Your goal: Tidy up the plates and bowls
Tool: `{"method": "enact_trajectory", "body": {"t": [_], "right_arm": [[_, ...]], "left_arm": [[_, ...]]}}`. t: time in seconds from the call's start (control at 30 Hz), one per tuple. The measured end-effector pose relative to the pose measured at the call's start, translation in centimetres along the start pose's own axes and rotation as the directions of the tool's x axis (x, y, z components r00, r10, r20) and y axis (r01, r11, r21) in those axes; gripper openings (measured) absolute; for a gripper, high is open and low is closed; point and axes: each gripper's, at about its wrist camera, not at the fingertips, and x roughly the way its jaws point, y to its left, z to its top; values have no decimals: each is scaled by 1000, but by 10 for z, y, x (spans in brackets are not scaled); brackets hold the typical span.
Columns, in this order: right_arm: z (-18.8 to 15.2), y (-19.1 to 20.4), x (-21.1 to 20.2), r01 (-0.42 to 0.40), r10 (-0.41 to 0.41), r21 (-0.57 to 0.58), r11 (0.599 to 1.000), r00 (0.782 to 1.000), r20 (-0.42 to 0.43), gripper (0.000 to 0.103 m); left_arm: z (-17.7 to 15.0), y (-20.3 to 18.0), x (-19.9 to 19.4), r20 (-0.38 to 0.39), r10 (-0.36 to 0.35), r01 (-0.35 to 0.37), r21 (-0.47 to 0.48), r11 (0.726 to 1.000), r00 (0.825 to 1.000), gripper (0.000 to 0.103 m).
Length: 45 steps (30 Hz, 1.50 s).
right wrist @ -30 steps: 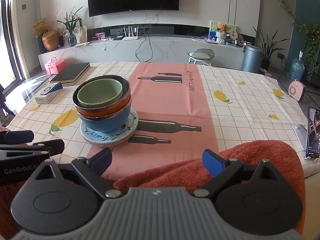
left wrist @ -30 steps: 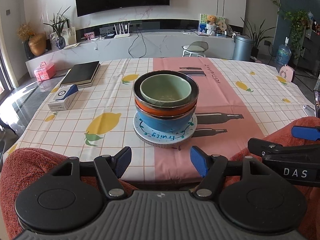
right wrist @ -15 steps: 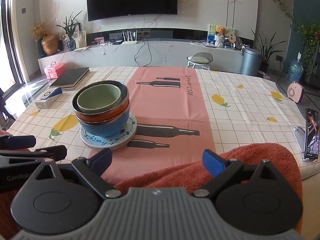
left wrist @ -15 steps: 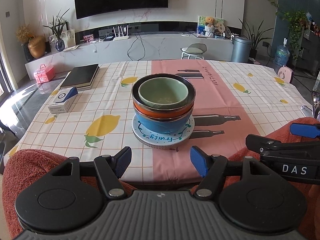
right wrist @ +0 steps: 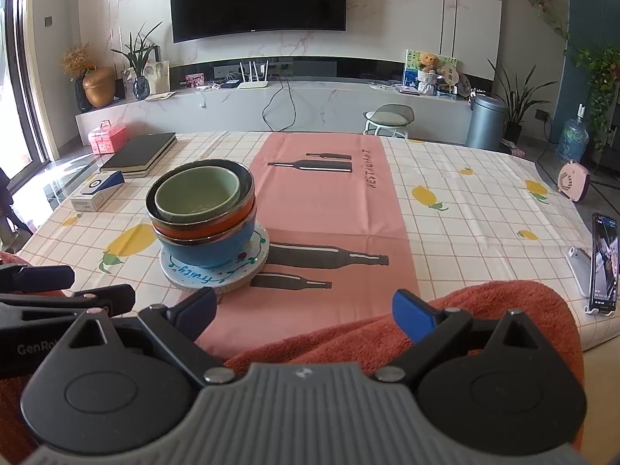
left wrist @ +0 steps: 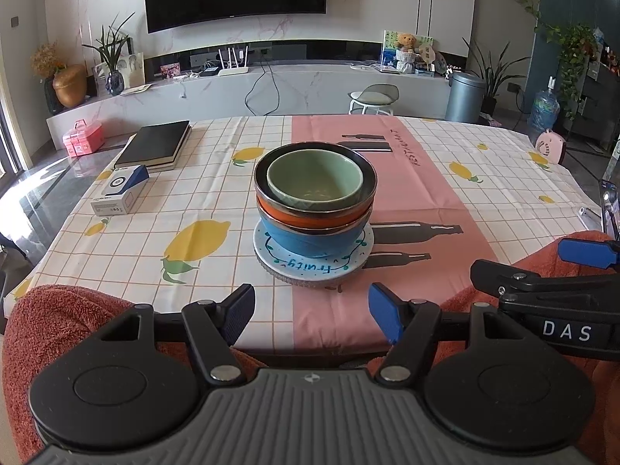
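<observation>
A green bowl (left wrist: pixel 314 178) sits nested in an orange bowl (left wrist: pixel 306 220), which sits in a blue bowl (left wrist: pixel 314 241), all on a white "Fruity" plate (left wrist: pixel 310 265) on the table. The stack also shows in the right wrist view: green bowl (right wrist: pixel 195 193), orange bowl (right wrist: pixel 209 228), blue bowl (right wrist: pixel 211 250), plate (right wrist: pixel 217 273). My left gripper (left wrist: pixel 312 308) is open and empty, at the near table edge in front of the stack. My right gripper (right wrist: pixel 304 310) is open and empty, to the right of the stack over a red towel (right wrist: pixel 484 302).
A black notebook (left wrist: pixel 155 149) and a small white-and-blue box (left wrist: pixel 120 190) lie at the table's far left. A phone on a stand (right wrist: pixel 602 263) is at the right edge. The red towel (left wrist: pixel 66 321) lies along the near edge.
Both grippers have drawn back slightly from the stack and lifted a little. The bowls and plate have not moved.
</observation>
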Motion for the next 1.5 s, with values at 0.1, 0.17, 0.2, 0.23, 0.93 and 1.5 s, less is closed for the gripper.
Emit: {"method": "enact_trajectory", "body": {"t": [0.1,0.17,0.2,0.23,0.93,1.5], "right_arm": [[0,1,0,1,-1,0,1000,1000,-2,96],[1,1,1,2,-2,1,1000,1000,-3,96],[1,1,1,1,-1,1,1000,1000,-3,96],[1,1,1,1,-1,1,1000,1000,-3,96],[3,3,0,2,-2,-3,1000,1000,-2,96],[5,3,-1,6,-6,-8,1000,1000,1,96]], "left_arm": [[0,0,0,-2,-1,1,1,1000,1000,79],[-1,1,0,-3,-1,1,-1,1000,1000,79],[-1,1,0,-3,-1,1,-1,1000,1000,79],[-1,1,0,-3,0,0,-2,1000,1000,79],[0,2,0,-6,-2,2,-11,1000,1000,79],[0,2,-1,-4,-2,2,-12,1000,1000,79]]}}
